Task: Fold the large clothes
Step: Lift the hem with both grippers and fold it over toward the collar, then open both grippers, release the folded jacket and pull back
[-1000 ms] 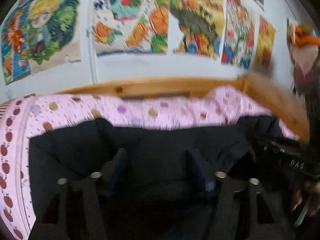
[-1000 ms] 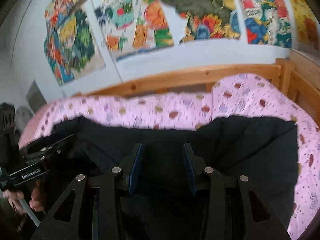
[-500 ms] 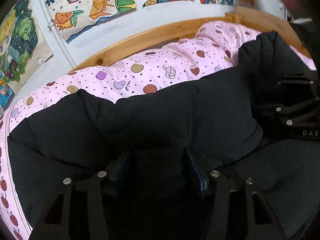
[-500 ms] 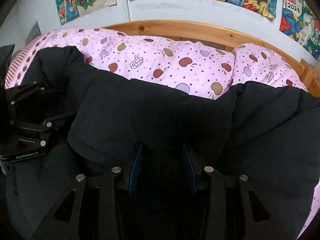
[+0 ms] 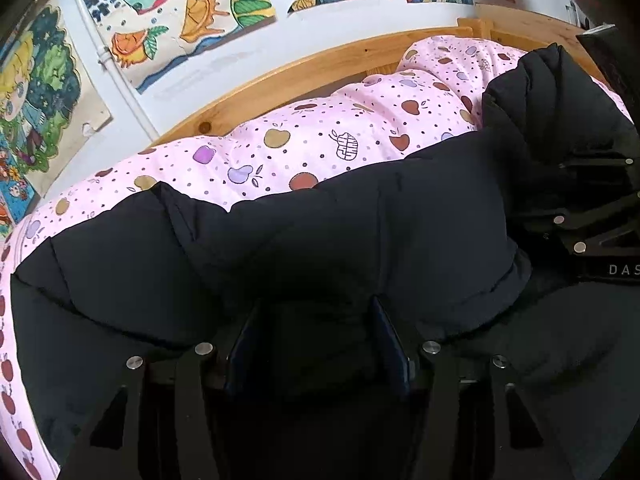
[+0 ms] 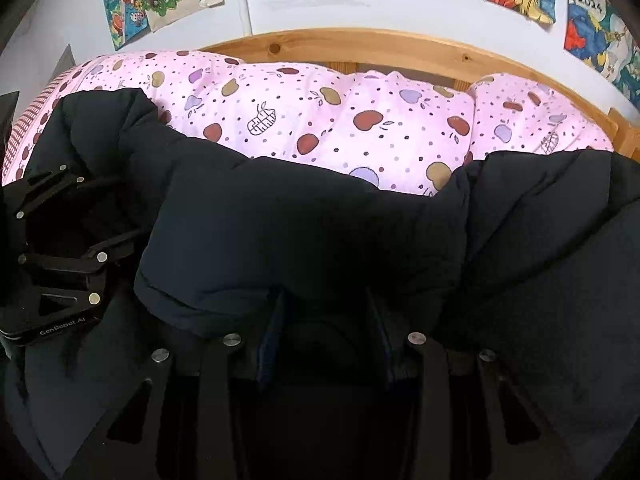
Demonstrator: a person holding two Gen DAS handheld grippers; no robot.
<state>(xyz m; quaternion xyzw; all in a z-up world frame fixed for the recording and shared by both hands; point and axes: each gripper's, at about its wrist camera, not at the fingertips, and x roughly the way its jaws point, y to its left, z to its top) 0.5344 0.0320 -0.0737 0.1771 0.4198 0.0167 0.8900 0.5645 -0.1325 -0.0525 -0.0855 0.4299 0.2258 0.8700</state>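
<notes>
A black puffer jacket (image 5: 320,232) lies across a bed, on a pink apple-print quilt (image 5: 328,136), with its near edge doubled over on itself. The left gripper (image 5: 316,344) has its jaws part-way closed on a thick fold of the jacket, padding bulging between them. The right gripper (image 6: 326,332) grips another fold of the same edge, its jaws set narrower, fabric filling the gap. In the left wrist view the right gripper (image 5: 592,216) sits at the jacket's right end; a puffed hump of jacket rises behind it and hides the quilt there. Beyond the quilt runs a pine bed rail (image 6: 360,46), and above it colourful drawings (image 5: 184,20) are taped to the pale wall (image 6: 320,8).
</notes>
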